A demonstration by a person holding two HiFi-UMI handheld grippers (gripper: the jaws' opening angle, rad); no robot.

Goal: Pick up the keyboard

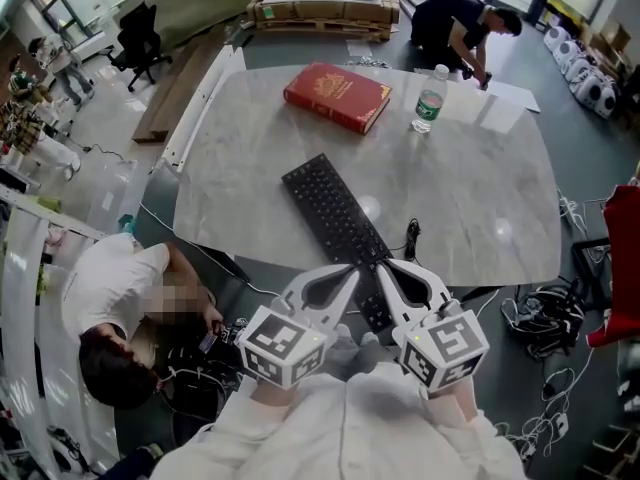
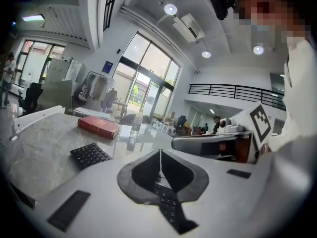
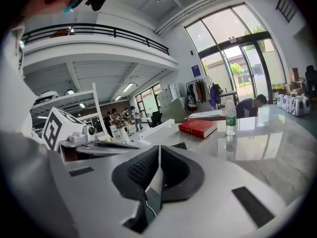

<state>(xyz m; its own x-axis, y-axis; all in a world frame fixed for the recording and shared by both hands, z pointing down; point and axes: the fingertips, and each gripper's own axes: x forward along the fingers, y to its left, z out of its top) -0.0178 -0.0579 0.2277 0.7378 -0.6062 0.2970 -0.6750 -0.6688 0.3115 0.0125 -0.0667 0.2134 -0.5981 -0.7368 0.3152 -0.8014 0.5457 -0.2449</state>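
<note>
1. Left gripper (image 1: pixel 352 270): clenched, pads pressed together along one thin seam in the left gripper view (image 2: pixel 160 151), with nothing grasped.
2. Right gripper (image 1: pixel 383 266): clenched likewise, pads meeting tip to tip in the right gripper view (image 3: pixel 159 148), with nothing grasped.
3. Both grippers side by side at the near edge of the table (image 1: pixel 480 198), tips close together and pointing far, each carrying a marker cube at the near end.
4. Keyboard (image 1: pixel 335 223): black, lying flat on the marble top on a diagonal, far end toward the left, near end reaching the table's near edge directly below both gripper tips. Its keys show through the gap under the left pads.
5. Red book (image 1: pixel 337 96): flat on the far part of the table, well apart from the keyboard.
6. Water bottle (image 1: pixel 429 98): upright, just right of the book.
7. Person (image 1: pixel 460 23) bent over beyond the far edge. A second person (image 1: pixel 120 298) sits low on the floor at near left.
</note>
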